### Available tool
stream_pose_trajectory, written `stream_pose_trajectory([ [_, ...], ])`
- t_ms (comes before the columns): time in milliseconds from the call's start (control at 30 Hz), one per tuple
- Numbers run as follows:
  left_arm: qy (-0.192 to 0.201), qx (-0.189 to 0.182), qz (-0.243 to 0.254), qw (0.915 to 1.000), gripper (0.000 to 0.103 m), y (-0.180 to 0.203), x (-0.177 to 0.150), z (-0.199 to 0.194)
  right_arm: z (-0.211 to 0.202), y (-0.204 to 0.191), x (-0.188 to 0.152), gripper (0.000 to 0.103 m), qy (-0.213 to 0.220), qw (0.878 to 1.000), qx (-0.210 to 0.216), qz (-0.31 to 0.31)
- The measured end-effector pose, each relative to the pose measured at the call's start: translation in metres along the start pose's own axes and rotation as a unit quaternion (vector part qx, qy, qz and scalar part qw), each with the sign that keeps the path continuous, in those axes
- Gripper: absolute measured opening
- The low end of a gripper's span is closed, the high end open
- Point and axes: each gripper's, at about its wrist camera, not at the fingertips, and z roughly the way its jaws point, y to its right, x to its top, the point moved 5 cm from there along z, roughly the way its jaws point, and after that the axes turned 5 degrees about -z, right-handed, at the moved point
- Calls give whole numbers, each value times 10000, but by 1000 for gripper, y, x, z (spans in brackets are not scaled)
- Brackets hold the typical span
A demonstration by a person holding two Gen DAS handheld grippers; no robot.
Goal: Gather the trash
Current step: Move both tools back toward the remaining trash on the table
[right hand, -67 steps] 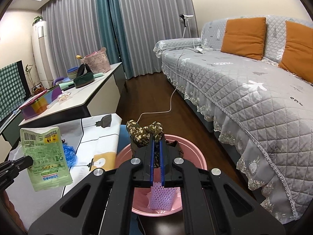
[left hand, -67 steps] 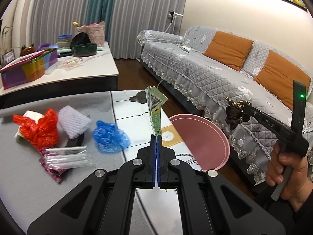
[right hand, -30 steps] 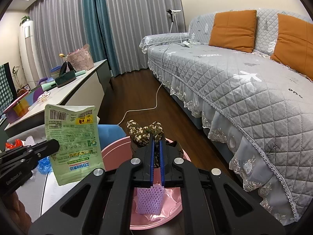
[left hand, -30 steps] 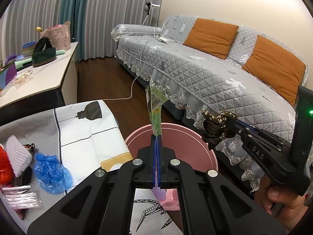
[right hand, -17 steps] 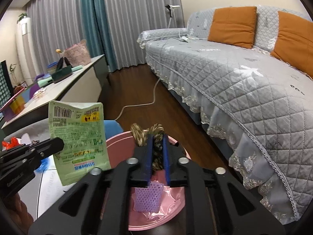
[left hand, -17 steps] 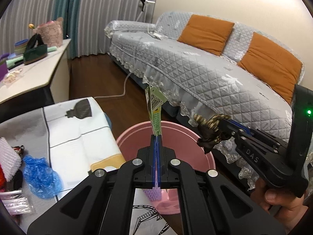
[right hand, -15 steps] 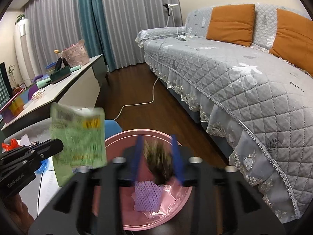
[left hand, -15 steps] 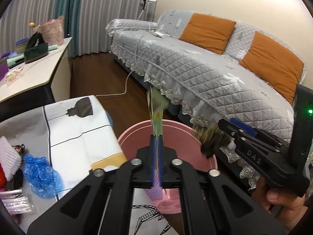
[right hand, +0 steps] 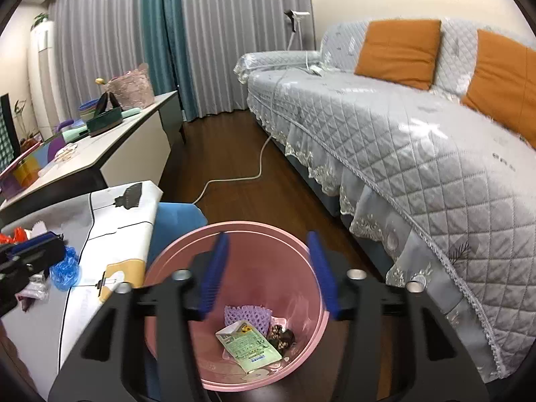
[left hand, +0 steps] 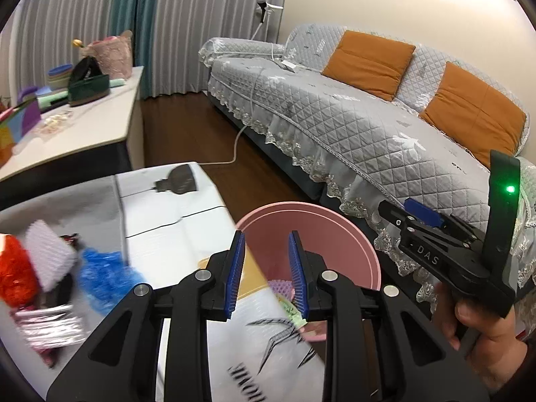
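Note:
A pink trash bin stands on the floor beside the table; it also shows in the left wrist view. Inside it lie a green packet, a dark patterned wrapper and a purple foam net. My right gripper is open and empty above the bin. My left gripper is open and empty over the table edge next to the bin. On the table lie a blue plastic bag, a white foam net, a red bag and clear wrappers.
A grey quilted sofa with orange cushions runs along the right. A white cable lies on the wooden floor. A side table with boxes and a basket stands at the back left.
Both grippers have opened. The green packet has dropped from my left gripper and the dark patterned wrapper from my right gripper into the pink bin.

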Motion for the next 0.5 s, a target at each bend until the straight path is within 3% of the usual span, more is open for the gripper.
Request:
stream_pose_trajectory([
  [167,160,159,-32,9997,26,-19,-3,-34,-16,-12,5,66,150,9998,38,-85],
  [267,237,280,-86,9993,29,-34,-6,-55,-30,-17,9,67,317,9995,83,-38],
  [333,320,415,-128,9985,38,-46,-8,-71,-42,-21,13,67,488,9988,67,-2],
  [500,509,673,-227,9962,48,-75,-10,-100,-63,-32,18,66,901,9959,113,10],
])
